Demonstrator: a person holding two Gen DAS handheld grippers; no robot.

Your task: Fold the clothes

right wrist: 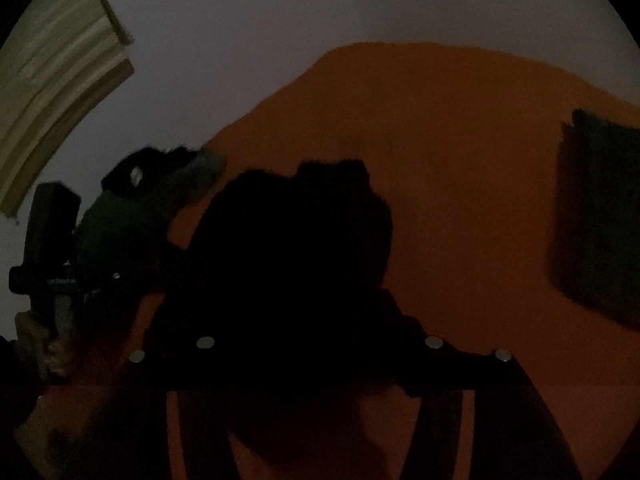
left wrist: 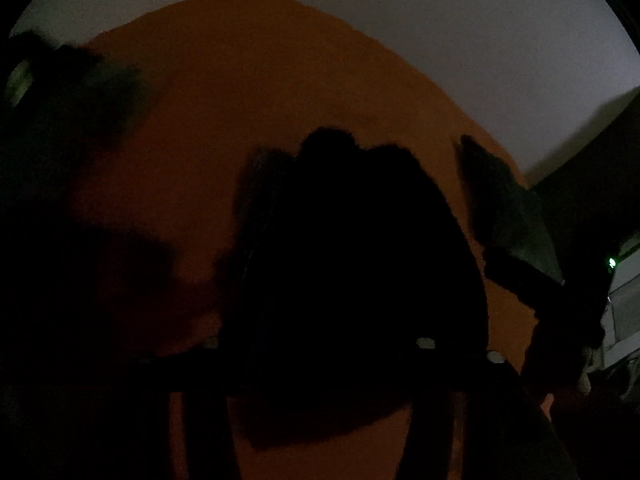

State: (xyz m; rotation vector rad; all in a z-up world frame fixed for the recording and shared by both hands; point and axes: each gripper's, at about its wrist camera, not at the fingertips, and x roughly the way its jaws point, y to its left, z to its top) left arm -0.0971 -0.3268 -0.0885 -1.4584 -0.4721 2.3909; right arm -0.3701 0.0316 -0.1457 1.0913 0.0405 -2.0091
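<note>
The scene is very dark. A black garment (left wrist: 352, 264) lies bunched on the orange tabletop (left wrist: 248, 80), directly ahead of both wrist cameras and filling the space between each tool's fingers. In the left wrist view the heap runs from 6 o'clock up toward 12, its long axis roughly along the left tool (left wrist: 320, 400). The right tool (left wrist: 516, 224) enters that view at 3 o'clock, close beside the heap's right edge. In the right wrist view the garment (right wrist: 288, 264) sits centred, leaning toward 11 o'clock, with the left tool (right wrist: 160, 200) at 9 o'clock next to it. Both hands look about equally near. Whether either tool's fingers are pinching cloth or standing off it I cannot tell; the fingers are lost in black. A second dark folded cloth (right wrist: 600, 216) lies apart at 3 o'clock
</note>
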